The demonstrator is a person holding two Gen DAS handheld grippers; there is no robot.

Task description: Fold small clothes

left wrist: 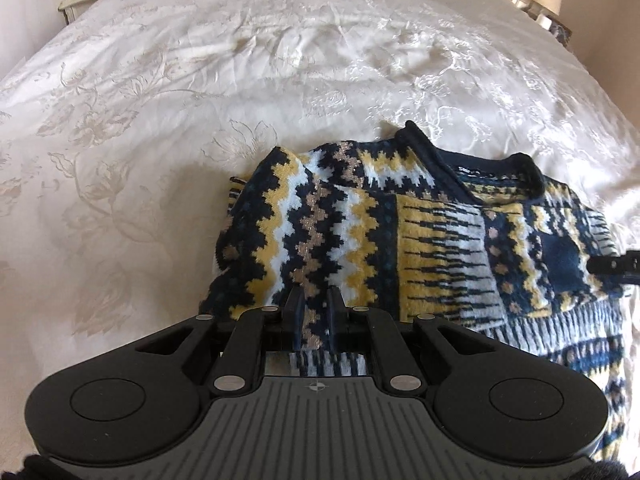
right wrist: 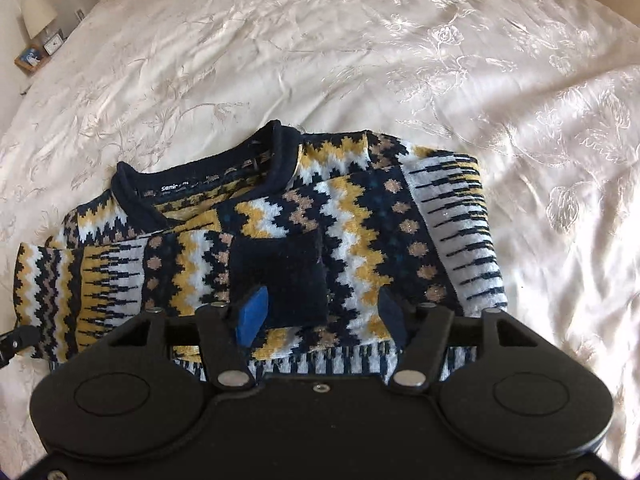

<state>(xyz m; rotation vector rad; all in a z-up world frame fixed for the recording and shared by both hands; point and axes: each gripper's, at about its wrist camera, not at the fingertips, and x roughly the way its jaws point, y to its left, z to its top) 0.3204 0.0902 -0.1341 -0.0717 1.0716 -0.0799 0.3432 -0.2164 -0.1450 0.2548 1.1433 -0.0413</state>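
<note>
Across the cream embroidered bedspread (right wrist: 400,40) lies my patterned knit sweater (right wrist: 360,216), sleeves folded in, collar at twelve o'clock. My left claw (left wrist: 315,304) is clamped on its sleeve fabric; my right claw (right wrist: 324,312) stands apart, straddling the navy cuff (right wrist: 280,272).

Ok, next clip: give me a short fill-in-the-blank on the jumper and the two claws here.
1. The patterned sweater lies on a cream ____ with a floral weave.
2. The left claw is ____ on the sweater's fabric.
3. The right claw stands ____ above the navy cuff.
4. The sweater's neckband is coloured ____.

Missing words: bedspread; shut; open; navy
</note>
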